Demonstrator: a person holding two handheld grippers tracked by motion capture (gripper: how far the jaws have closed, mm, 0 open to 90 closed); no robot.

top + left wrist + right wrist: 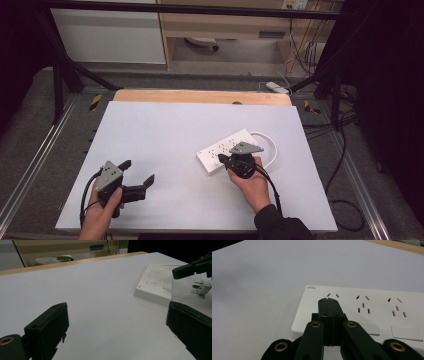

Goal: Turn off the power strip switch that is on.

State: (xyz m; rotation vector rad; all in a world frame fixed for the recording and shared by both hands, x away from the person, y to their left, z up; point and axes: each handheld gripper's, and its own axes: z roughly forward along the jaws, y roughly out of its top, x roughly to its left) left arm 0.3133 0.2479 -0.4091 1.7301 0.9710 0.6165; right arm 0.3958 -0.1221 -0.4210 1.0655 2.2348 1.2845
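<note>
Black jaws of the right gripper (329, 300) are pressed together, holding nothing, poised over the near end of the strip (372, 312); its long axis runs off rightward from them; left gripper (136, 175), jaws wide, sits well apart.

The desk (165, 130) is evenly lit from above and reads as a bright, slightly bluish white, while the surroundings at the left and right edges fall into near black. Shadows under the hands are soft and faint. There is no harsh glare. Both gripper views are soft, with the near black jaws blurred and the background grainy.
</note>
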